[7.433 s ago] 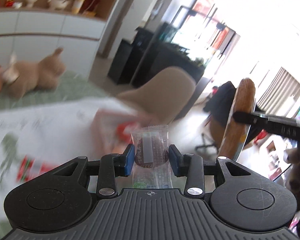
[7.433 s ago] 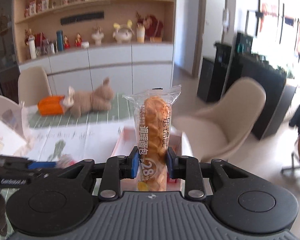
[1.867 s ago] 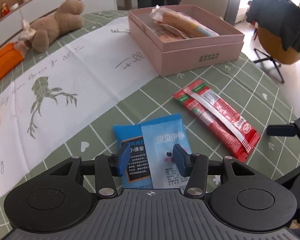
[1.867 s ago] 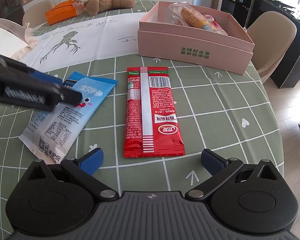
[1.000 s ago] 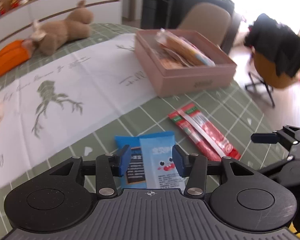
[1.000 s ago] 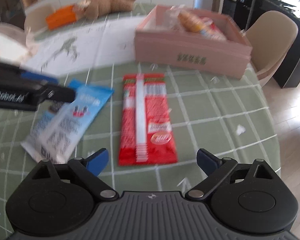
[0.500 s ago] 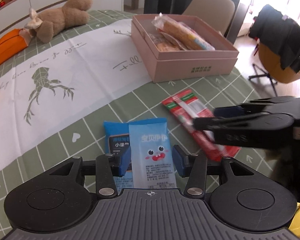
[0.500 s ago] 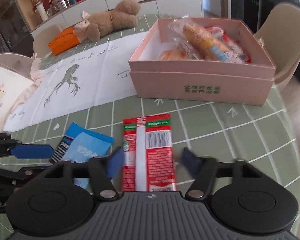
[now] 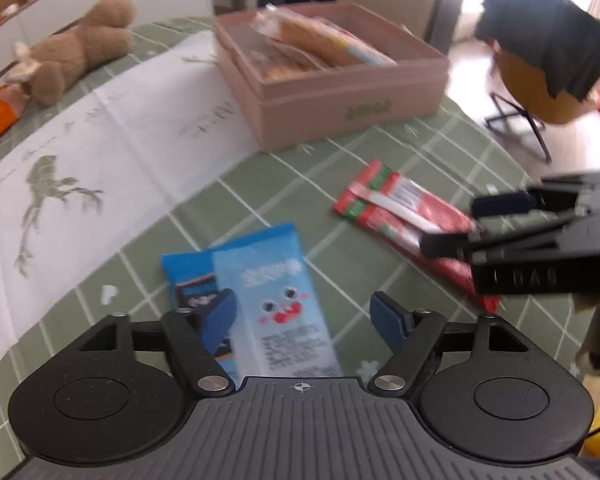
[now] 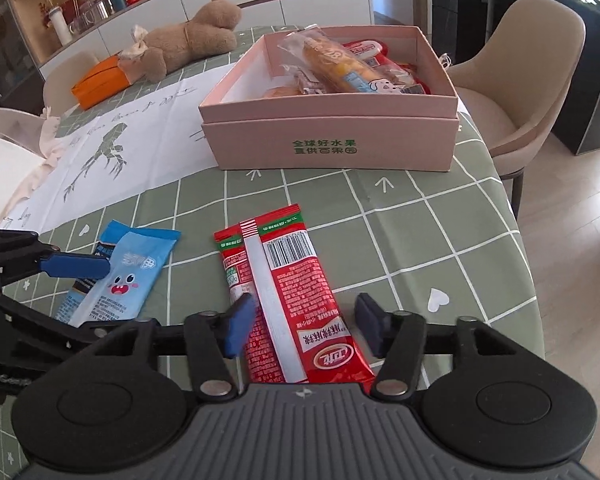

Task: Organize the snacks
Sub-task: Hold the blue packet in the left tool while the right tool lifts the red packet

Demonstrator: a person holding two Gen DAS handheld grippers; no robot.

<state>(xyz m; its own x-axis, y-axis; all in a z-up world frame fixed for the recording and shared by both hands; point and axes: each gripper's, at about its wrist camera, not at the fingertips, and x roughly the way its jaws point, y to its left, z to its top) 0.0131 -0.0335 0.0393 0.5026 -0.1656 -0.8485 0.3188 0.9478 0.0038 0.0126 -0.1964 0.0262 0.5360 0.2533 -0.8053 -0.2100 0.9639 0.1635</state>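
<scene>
A light blue snack packet point(image 9: 284, 300) lies on the green checked tablecloth over a darker blue packet point(image 9: 188, 276). My left gripper point(image 9: 302, 318) is open, its fingers either side of the light blue packet's near end. A red snack packet point(image 10: 284, 296) lies flat on the cloth. My right gripper point(image 10: 306, 326) is open around the red packet's near end. The pink box point(image 10: 332, 140) behind holds several snacks, a bread roll packet point(image 10: 336, 64) on top. The light blue packet point(image 10: 124, 280) and left gripper also show in the right wrist view.
A brown plush toy point(image 10: 188, 48) and an orange pouch point(image 10: 100, 84) lie at the table's far side on a white printed runner point(image 10: 112, 160). A beige chair point(image 10: 532, 80) stands past the table's right edge. The other gripper's body point(image 9: 540, 248) crosses the left view.
My left gripper has opened wider around the blue packet. My right gripper has moved down and forward over the red packet with its fingers apart.
</scene>
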